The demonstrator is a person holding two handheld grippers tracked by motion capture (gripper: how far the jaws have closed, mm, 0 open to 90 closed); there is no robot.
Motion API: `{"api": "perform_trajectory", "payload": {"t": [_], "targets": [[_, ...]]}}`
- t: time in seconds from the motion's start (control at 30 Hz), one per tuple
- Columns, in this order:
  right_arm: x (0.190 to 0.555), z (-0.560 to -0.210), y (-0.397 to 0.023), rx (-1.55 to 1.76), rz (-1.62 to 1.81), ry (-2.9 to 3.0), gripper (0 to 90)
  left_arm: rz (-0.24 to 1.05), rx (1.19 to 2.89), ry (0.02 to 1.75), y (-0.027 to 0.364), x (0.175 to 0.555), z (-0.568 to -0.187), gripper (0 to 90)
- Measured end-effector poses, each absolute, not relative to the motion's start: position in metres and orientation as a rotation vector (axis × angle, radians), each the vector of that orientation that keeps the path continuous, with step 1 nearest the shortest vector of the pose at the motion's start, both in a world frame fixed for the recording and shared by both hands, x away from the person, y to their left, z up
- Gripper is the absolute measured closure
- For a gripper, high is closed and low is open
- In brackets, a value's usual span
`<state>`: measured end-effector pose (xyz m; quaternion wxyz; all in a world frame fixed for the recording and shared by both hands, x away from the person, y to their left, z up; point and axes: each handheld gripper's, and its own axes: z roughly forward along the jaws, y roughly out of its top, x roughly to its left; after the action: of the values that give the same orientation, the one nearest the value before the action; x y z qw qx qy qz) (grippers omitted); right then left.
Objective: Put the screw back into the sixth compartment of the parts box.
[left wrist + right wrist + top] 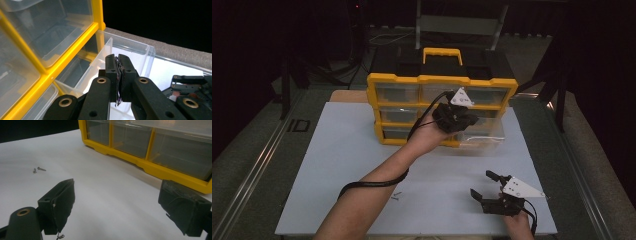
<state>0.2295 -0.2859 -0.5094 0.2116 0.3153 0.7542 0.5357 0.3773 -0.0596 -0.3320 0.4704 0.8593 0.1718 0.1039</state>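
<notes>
White tabletop: yellow drawer cabinet, clear drawer pulled out; two screws. Left gripper jaws closed, empty; right gripper jaws open.

We see a yellow organizer cabinet with a yellow handle on a black top; its drawers are clear, colourless plastic, and the pulled-out drawer is just as transparent. The surface is covered in plain pale white with no pattern, edged by grey matting. Both sets of tongs are matte black: the left tongs carry brass-coloured rivets, and the right tongs show worn black pads. Each bears a light grey triangular plate. Two small screws look dull grey. The background is near black.
</notes>
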Motion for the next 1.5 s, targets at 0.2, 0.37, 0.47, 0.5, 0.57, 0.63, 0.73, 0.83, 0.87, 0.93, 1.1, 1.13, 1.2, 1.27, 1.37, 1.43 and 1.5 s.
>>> {"api": "perform_trajectory", "payload": {"t": [0.2,0.37,0.47,0.5,0.57,0.63,0.73,0.83,0.87,0.93,1.1,1.13,1.2,1.27,1.37,1.43,1.5], "targets": [[0.229,-0.509,-0.286,0.876,1.488,2.096,13.8,0.240,2.139,0.434,-0.069,0.381,-0.338,88.3],[0.229,-0.509,-0.286,0.871,1.487,2.094,13.8,0.244,2.190,0.426,-0.076,0.384,-0.345,88.2],[0.229,-0.509,-0.286,0.871,1.486,2.096,13.8,0.239,2.209,0.421,-0.079,0.385,-0.348,88.2],[0.229,-0.509,-0.286,0.872,1.485,2.097,13.9,0.239,2.209,0.421,-0.079,0.385,-0.348,88.2],[0.229,-0.509,-0.286,0.872,1.485,2.101,13.8,0.241,2.232,0.426,-0.081,0.387,-0.349,88.1],[0.229,-0.509,-0.286,0.872,1.484,2.103,13.8,0.227,2.239,0.427,-0.082,0.388,-0.350,88.1],[0.229,-0.509,-0.286,0.866,1.482,2.107,13.9,0.216,2.268,0.443,-0.086,0.389,-0.352,88.1],[0.230,-0.509,-0.286,0.867,1.483,2.107,13.9,0.209,2.304,0.446,-0.089,0.391,-0.356,87.6],[0.230,-0.509,-0.286,0.867,1.483,2.107,13.9,0.209,2.304,0.446,-0.089,0.391,-0.356,87.0],[0.229,-0.509,-0.286,0.868,1.483,2.107,13.9,0.218,2.303,0.447,-0.089,0.391,-0.357,84.9],[0.230,-0.509,-0.286,0.871,1.486,2.105,13.8,0.217,2.287,0.441,-0.088,0.389,-0.353,77.1],[0.230,-0.509,-0.286,0.872,1.486,2.105,13.8,0.209,2.277,0.439,-0.087,0.388,-0.351,75.4],[0.229,-0.509,-0.286,0.874,1.486,2.107,13.8,0.219,2.259,0.441,-0.084,0.387,-0.347,71.8],[0.229,-0.509,-0.286,0.872,1.487,2.106,13.8,0.202,2.231,0.442,-0.080,0.386,-0.343,66.2],[0.230,-0.509,-0.286,0.877,1.488,2.105,13.9,0.189,2.193,0.438,-0.073,0.384,-0.337,58.6],[0.229,-0.509,-0.286,0.876,1.488,2.105,13.8,0.168,2.164,0.435,-0.068,0.383,-0.334,55.3],[0.229,-0.509,-0.286,0.876,1.489,2.105,13.9,0.185,2.151,0.442,-0.063,0.381,-0.331,49.6]]}}
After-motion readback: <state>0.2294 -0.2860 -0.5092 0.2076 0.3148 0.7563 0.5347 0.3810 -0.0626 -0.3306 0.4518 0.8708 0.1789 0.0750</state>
